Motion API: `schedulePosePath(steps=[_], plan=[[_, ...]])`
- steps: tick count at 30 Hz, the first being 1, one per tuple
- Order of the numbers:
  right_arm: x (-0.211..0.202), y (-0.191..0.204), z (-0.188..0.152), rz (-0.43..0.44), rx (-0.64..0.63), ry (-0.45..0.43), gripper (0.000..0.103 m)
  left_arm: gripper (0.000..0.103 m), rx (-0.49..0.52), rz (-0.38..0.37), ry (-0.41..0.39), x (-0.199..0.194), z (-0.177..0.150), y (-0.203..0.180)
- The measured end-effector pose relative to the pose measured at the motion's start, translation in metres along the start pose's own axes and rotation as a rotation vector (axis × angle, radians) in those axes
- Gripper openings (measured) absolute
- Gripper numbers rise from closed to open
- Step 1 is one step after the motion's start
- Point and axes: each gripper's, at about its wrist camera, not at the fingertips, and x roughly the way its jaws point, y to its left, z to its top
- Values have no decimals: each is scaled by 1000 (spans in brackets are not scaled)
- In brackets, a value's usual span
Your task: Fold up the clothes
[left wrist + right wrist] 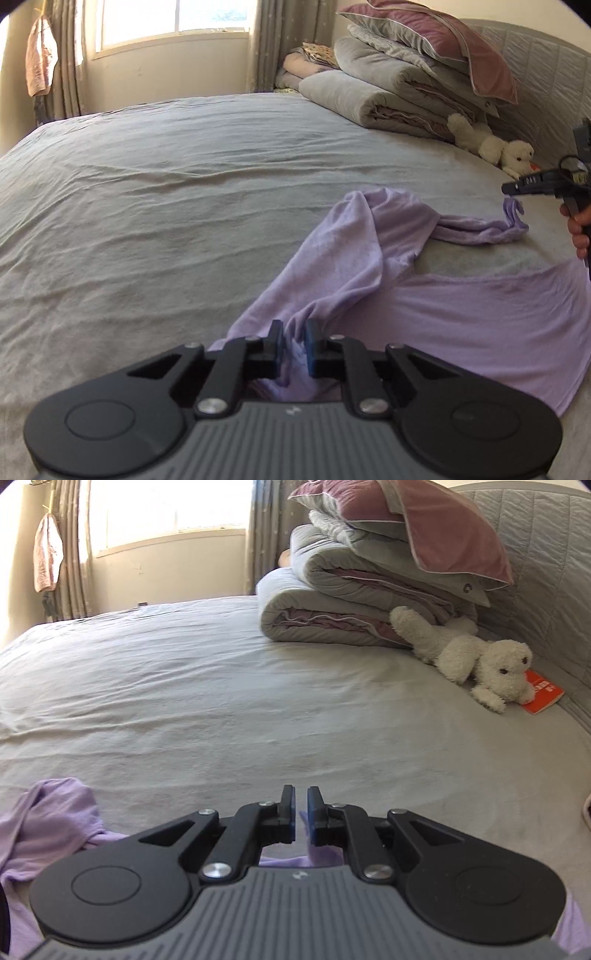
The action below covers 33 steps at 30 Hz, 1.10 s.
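Lilac garment (369, 258) lies rumpled on the bed (147, 184), well short of the white plush dog (491, 664). Left tool (294, 334) is clenched on a bunched fold at the garment's near edge. Right tool (301, 805) – jaws a narrow slit apart, cloth just below them, grip unclear.

Soft matt lilac knit garment (461, 306) on creased grey cloth bedsheet (147, 206); fluffy white plush dog (476, 657).
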Motion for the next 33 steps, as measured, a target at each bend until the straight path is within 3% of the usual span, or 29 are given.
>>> schedulePosePath(steps=[4,9,15,18,22,26,31,33], plan=[[-10,36,-2,133,-66,24,26,3,-170,59,-46,-3,7,28],[-25,86,-10,325,-168,66,26,4,-317,97,-53,-5,8,53],[-49,145,-29,626,-251,190,28,9,-381,92,-66,-15,6,67],[-66,173,-43,720,-308,222,30,12,-391,99,-70,-20,5,71],[-87,205,-61,789,-415,222,36,12,-403,101,-72,-28,1,77],[-100,228,-79,803,-528,191,38,11,-401,63,-94,-39,-2,82],[-97,249,-100,686,-663,122,38,11,-374,31,-118,-50,-5,82],[-93,251,-101,652,-682,98,26,12,-369,24,-114,-51,-6,82]])
